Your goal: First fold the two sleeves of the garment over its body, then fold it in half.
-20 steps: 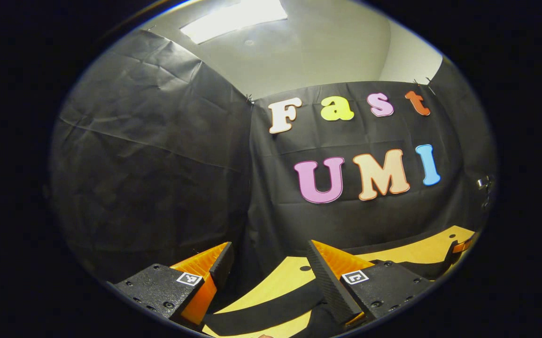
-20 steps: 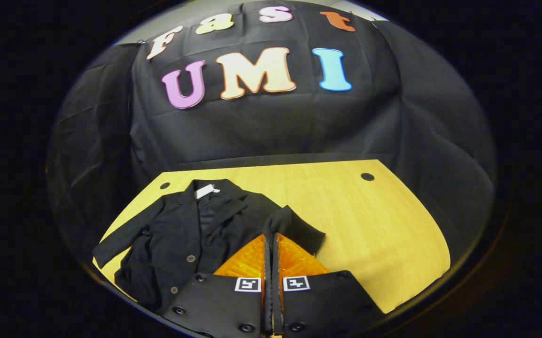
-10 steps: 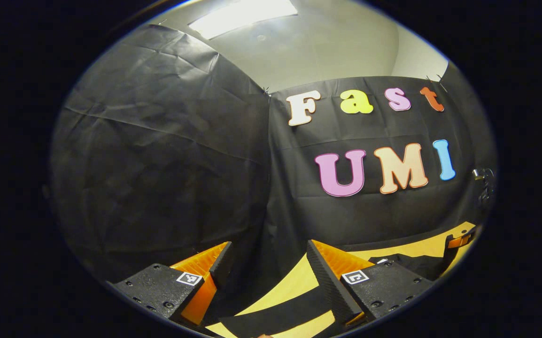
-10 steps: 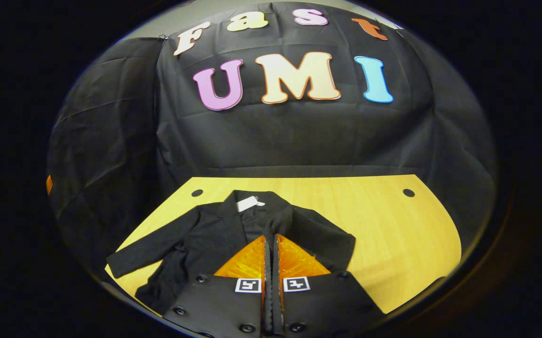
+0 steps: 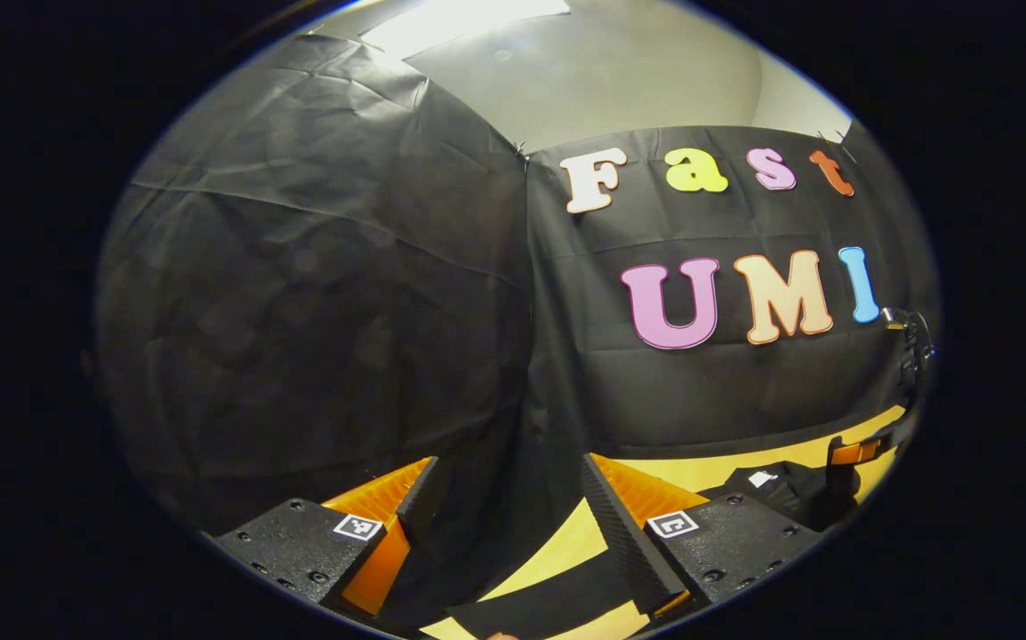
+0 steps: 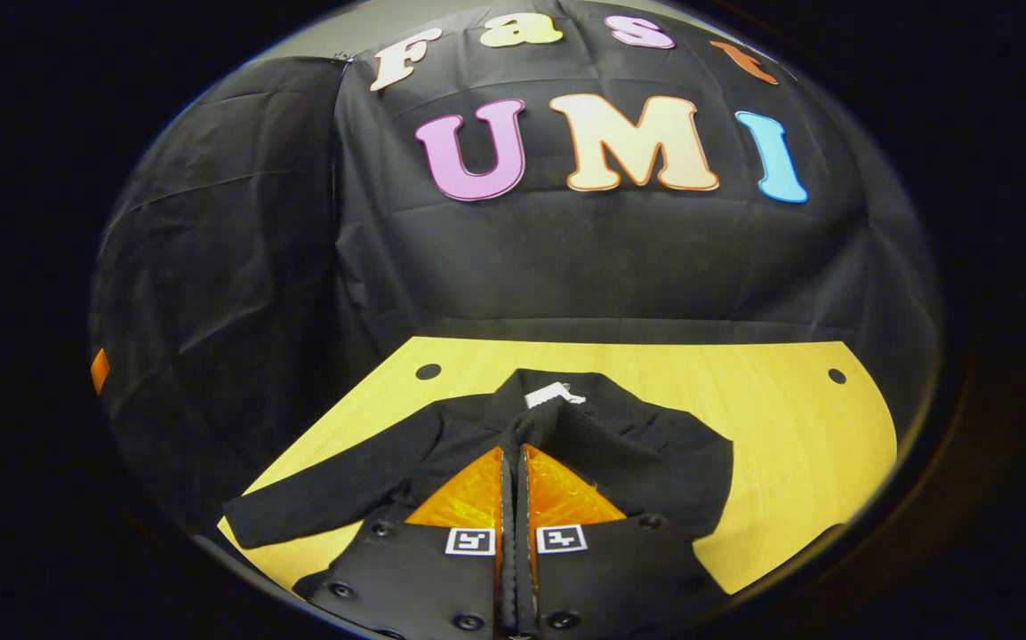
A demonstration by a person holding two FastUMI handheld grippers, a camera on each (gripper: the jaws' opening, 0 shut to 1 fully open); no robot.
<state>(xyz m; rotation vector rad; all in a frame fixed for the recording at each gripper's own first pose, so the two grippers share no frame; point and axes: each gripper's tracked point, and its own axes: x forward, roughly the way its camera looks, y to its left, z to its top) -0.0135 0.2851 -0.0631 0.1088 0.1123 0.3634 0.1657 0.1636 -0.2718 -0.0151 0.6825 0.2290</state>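
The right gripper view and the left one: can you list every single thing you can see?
Jacket: one, black, flat on the table, one sleeve stretched out sideways.
Tag: one, white, inside the jacket's collar.
Table: one, yellow wood, two dark holes near its far edge.
Ceiling light: one, bright white, overhead in the left gripper view.
Left gripper: one, open, raised at the table's edge.
Right gripper: one, fingers together on jacket cloth over its body.

L gripper view: low, tilted up at booth wall. R gripper view: above table (image 6: 771, 444), facing wall. Shared: table, wall.
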